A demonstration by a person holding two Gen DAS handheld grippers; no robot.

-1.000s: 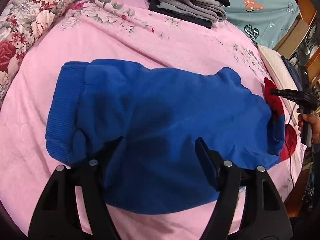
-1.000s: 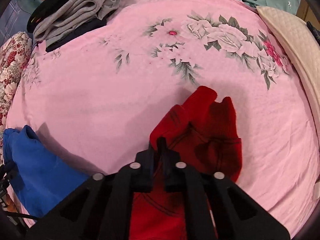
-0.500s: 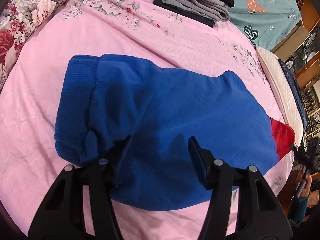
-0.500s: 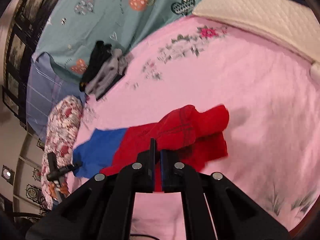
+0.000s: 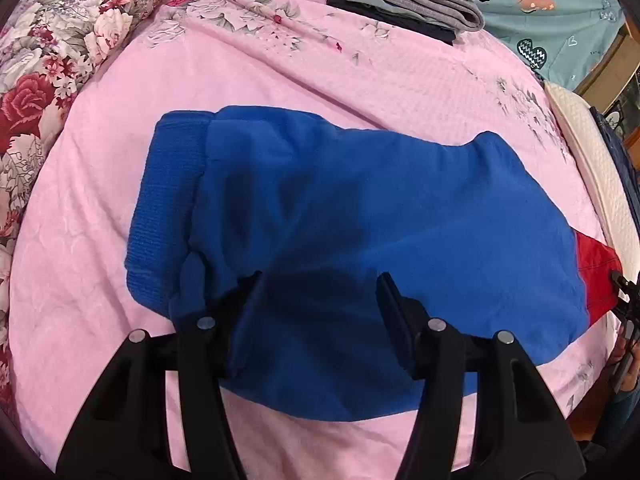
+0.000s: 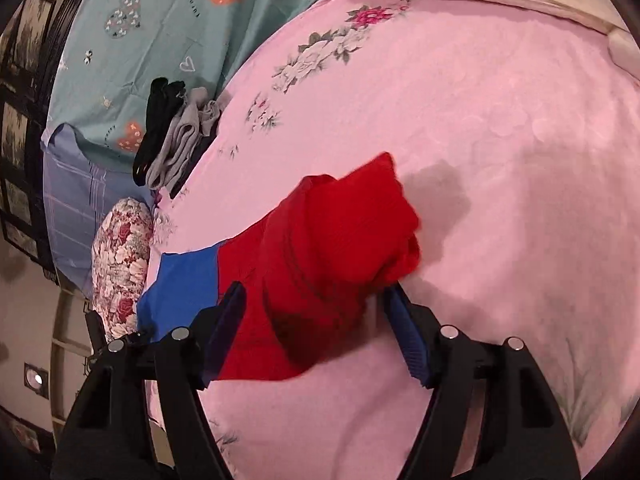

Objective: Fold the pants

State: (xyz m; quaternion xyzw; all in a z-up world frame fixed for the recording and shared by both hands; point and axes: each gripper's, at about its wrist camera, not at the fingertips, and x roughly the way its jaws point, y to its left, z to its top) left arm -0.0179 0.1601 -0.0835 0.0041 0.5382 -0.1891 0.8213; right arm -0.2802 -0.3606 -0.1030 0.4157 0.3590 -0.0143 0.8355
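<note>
Looking down from the left wrist view: pants [image 5: 360, 216] spread across the pink bedsheet [image 5: 280, 68], blue body with ribbed waistband [image 5: 164, 208] at left, red leg end [image 5: 596, 276] far right. Left gripper [image 5: 320, 280] roughly half open, fingers straddling a dark fold of blue cloth; hard to tell whether pads press it. Best kept low and steady there, pinning the waist end while the far end settles.

Turning to the right wrist view: right gripper [image 6: 314, 300] opening, red cuff end [image 6: 340, 240] bunched between the jaws but clear of the pads. Best drawn straight back, clear of the loose cloth, then used to smooth the bunch flat. Folded clothes [image 6: 172, 136] well apart.
</note>
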